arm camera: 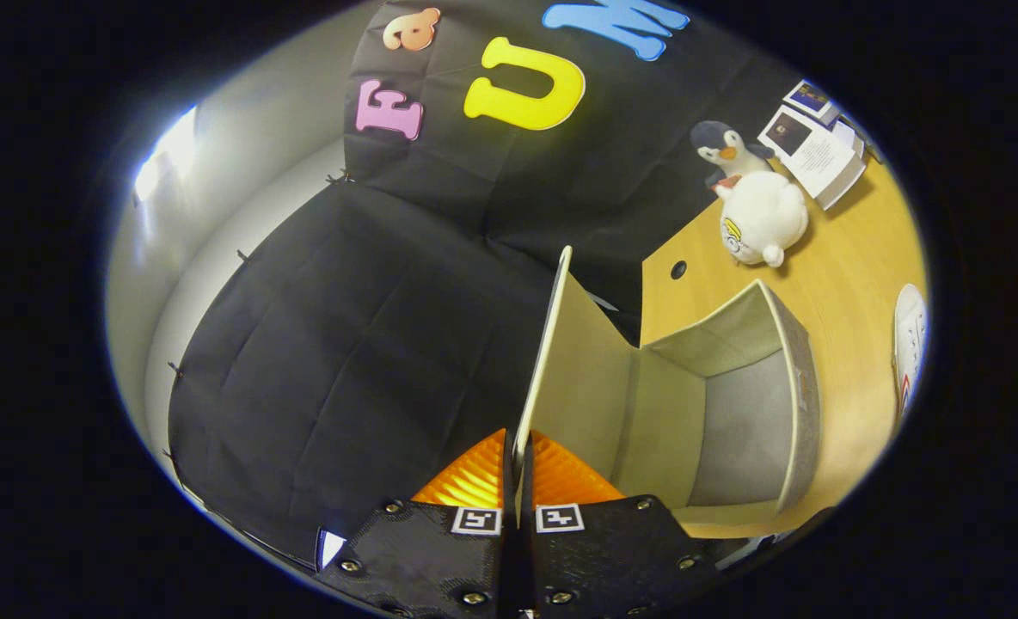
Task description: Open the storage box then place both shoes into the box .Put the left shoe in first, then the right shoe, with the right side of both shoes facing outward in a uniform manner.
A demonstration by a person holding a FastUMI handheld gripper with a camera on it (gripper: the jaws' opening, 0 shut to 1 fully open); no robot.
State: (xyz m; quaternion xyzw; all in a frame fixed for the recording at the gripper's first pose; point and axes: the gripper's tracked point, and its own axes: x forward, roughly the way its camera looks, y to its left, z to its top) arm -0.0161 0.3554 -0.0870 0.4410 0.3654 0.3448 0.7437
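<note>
Recording booth, cloth wall (371,344), wooden desk (853,284)

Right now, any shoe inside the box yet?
No: the box stands open and bare inside, its lid pinched by the gripper, and a shoe lies on the table.

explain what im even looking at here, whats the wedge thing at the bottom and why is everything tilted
A person's hand-held tongs carry a fisheye camera that looks forward along their two fingers, hence the bent, tilted picture. The fingers are pinched shut on the thin lid of the storage box, holding it swung open; the box looks empty inside. It sits on a wooden table. Beyond it lie a penguin plush, a white plush and some booklets. A white shoe lies beside the box.
</note>
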